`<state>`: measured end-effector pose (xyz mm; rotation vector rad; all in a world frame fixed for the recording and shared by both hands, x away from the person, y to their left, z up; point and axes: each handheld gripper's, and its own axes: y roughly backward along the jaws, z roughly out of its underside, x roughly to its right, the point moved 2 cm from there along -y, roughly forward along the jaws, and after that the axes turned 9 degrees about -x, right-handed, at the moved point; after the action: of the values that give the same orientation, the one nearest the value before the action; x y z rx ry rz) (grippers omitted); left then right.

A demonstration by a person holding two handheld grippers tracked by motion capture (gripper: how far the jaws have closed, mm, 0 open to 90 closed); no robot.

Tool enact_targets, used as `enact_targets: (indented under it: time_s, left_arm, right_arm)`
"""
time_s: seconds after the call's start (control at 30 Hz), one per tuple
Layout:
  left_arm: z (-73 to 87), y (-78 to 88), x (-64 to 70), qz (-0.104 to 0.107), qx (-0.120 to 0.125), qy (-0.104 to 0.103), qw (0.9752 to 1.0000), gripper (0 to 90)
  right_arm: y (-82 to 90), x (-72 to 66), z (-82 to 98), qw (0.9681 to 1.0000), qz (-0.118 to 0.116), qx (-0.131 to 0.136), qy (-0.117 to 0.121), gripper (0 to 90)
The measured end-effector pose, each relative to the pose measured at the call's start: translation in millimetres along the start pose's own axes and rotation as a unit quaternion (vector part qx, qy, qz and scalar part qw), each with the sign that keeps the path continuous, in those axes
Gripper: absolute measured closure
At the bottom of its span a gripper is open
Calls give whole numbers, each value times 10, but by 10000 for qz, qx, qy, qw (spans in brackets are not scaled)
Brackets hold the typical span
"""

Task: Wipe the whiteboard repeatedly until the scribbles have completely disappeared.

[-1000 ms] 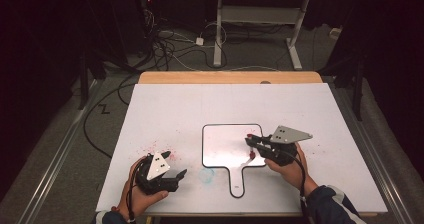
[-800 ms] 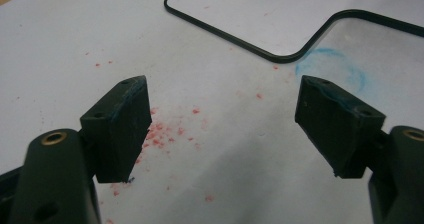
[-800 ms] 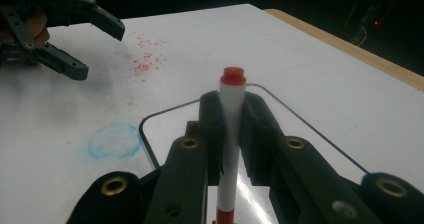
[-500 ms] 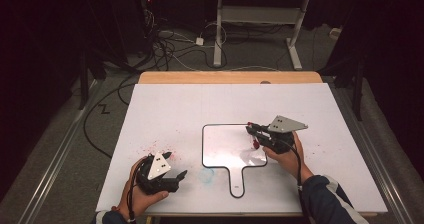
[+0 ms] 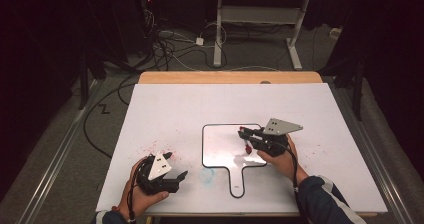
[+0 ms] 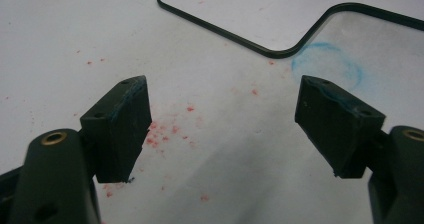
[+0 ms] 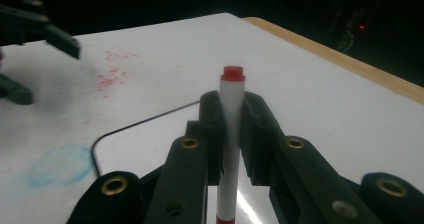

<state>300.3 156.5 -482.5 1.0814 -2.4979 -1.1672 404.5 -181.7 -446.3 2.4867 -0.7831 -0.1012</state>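
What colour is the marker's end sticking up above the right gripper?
Red, on a white marker; clearest in the right gripper view.

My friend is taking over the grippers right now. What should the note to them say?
Right gripper: shut on the red marker, held above the small whiteboard.
Left gripper: open and holding nothing, low over the white table cover near the blue smudge.
Done: marker picked up; red specks are scattered on the cover.
Left: probably writing on or wiping the board; I can't tell whether the marker is capped.
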Motion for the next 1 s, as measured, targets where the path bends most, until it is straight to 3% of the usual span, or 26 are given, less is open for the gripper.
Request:
enact_targets:
  time_s: [0.2, 0.3, 0.4, 0.47, 0.6, 0.7, 0.77, 0.87, 1.0]
  left_arm:
    - [1, -5, 1, 18, -9, 13, 10000, 217]
    - [1, -3, 3, 15, -10, -5, 10000, 217]
    - [0, 2, 4, 14, 0, 5, 10000, 217]
    - [3, 5, 5, 13, 5, 10, 10000, 217]
    - [7, 6, 4, 18, -5, 6, 10000, 217]
    - [5, 4, -1, 13, 3, 26, 10000, 217]
    - [4, 1, 1, 26, -1, 33, 10000, 218]
    - [1, -3, 12, 27, -19, -1, 10000, 217]
    - [-2, 3, 12, 31, -8, -8, 10000, 217]
  right_arm:
    - [-3, 181, 17, 9992, 330, 41, -200, 815]
    - [-14, 146, 16, 9994, 188, 85, -281, 815]
    - [-25, 35, 9, 9996, -49, 97, -243, 815]
    - [-10, -2, 10, 9999, -57, 94, -120, 815]
    - [31, 125, 54, 9994, 223, 101, -255, 815]
    - [60, 206, 79, 9985, 485, 81, -226, 816]
    - [71, 240, 94, 9980, 550, 93, -284, 815]
    - [59, 234, 97, 9980, 515, 137, -349, 815]
    - [14, 123, 77, 9990, 209, 181, -342, 815]
